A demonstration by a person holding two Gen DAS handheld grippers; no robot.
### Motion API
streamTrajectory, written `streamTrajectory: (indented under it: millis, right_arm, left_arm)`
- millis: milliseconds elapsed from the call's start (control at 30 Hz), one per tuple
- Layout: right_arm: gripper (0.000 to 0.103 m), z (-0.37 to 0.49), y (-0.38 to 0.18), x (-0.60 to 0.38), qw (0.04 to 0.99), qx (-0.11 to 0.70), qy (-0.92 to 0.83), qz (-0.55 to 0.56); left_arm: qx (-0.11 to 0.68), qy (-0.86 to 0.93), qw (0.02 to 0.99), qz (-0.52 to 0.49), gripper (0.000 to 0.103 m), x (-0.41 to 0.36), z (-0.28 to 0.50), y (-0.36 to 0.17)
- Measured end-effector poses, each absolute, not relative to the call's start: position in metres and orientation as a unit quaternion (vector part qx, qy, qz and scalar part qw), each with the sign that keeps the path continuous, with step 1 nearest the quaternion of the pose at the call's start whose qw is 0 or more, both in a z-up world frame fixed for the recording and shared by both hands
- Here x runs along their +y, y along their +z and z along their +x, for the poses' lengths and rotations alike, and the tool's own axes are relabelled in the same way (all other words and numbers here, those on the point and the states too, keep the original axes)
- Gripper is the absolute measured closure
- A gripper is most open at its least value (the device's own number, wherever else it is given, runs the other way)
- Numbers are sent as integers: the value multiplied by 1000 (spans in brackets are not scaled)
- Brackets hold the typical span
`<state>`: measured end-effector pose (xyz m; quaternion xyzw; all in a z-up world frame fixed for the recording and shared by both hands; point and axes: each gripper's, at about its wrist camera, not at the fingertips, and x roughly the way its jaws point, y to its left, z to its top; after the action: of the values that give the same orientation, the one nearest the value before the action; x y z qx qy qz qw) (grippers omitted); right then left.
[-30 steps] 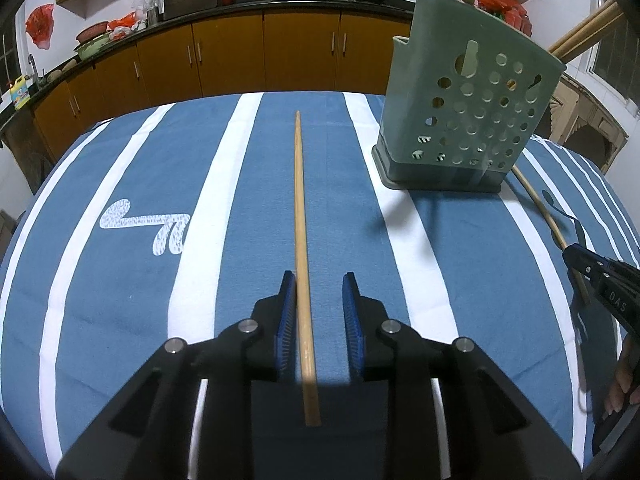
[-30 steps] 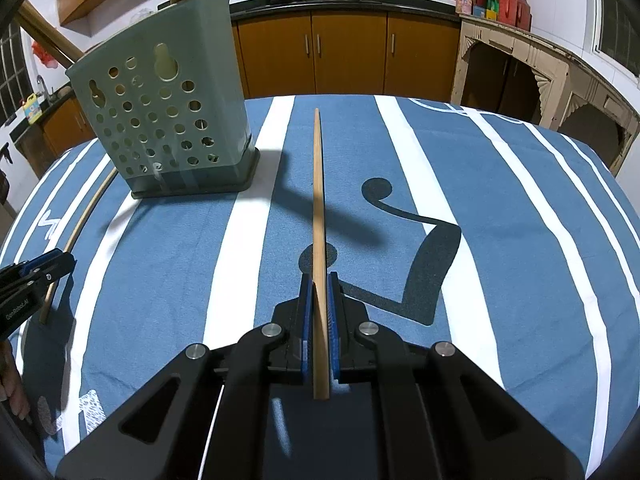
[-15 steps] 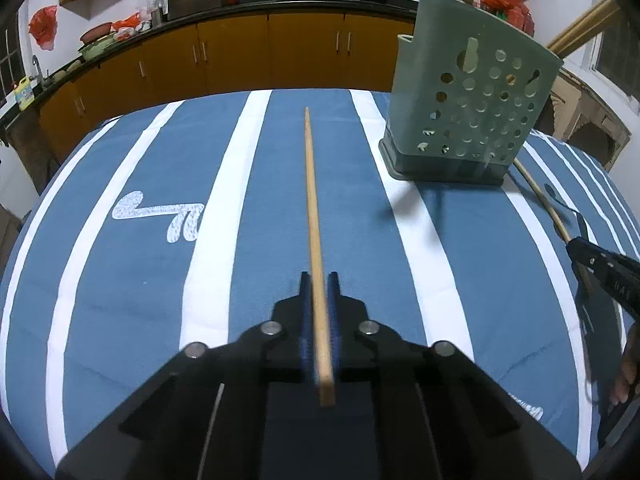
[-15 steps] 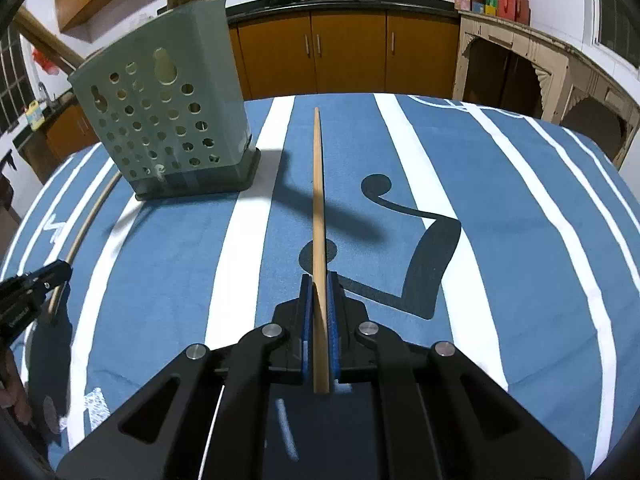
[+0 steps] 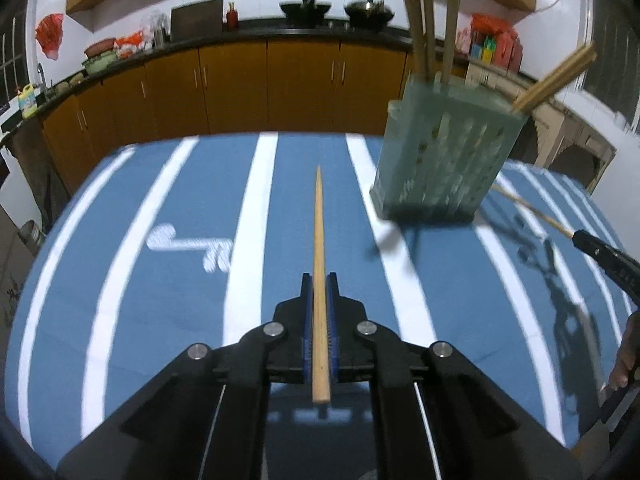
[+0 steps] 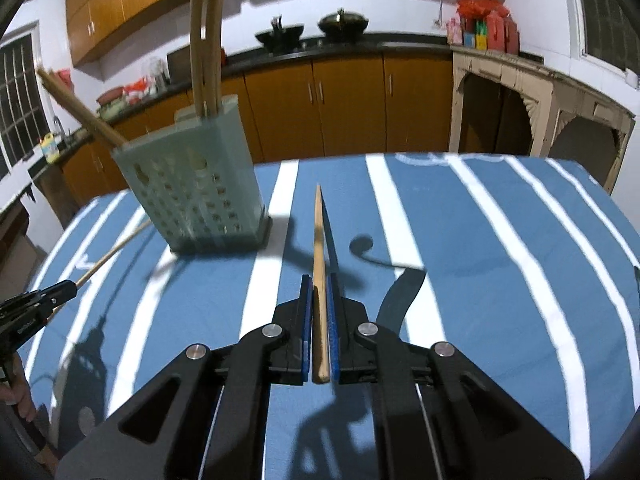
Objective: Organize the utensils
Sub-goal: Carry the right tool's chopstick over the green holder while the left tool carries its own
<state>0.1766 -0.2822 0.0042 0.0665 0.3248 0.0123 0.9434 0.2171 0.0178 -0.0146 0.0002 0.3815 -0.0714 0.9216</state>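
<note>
My left gripper (image 5: pixel 319 280) is shut on a wooden chopstick (image 5: pixel 319 240) and holds it lifted above the blue striped cloth, pointing forward. My right gripper (image 6: pixel 319 280) is shut on a second wooden chopstick (image 6: pixel 318 248), also lifted. The pale green perforated utensil holder (image 5: pixel 444 156) stands ahead to the right in the left wrist view and ahead to the left in the right wrist view (image 6: pixel 192 188). Several wooden utensils (image 6: pixel 206 36) stand in it. Each gripper shows at the edge of the other's view, as the right gripper (image 5: pixel 604 258) and the left gripper (image 6: pixel 32 308).
The table has a blue cloth with white stripes (image 5: pixel 248 240). Brown kitchen cabinets (image 5: pixel 240 84) and a dark counter with woks (image 6: pixel 312 32) run behind it. An arched wooden cabinet (image 6: pixel 540 120) stands at the right.
My left gripper closed on the chopstick that lay on the cloth and raised it. Both grippers have lifted and tilted up, so the holder and counter now sit higher in view.
</note>
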Motion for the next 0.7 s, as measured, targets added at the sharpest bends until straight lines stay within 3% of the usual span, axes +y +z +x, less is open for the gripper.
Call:
streamTrajectory:
  millis: [700]
  right_arm:
    - [95, 158, 57, -293, 968, 231, 20, 93]
  left_arm:
    - [255, -100, 959, -71, 95, 34, 190, 77]
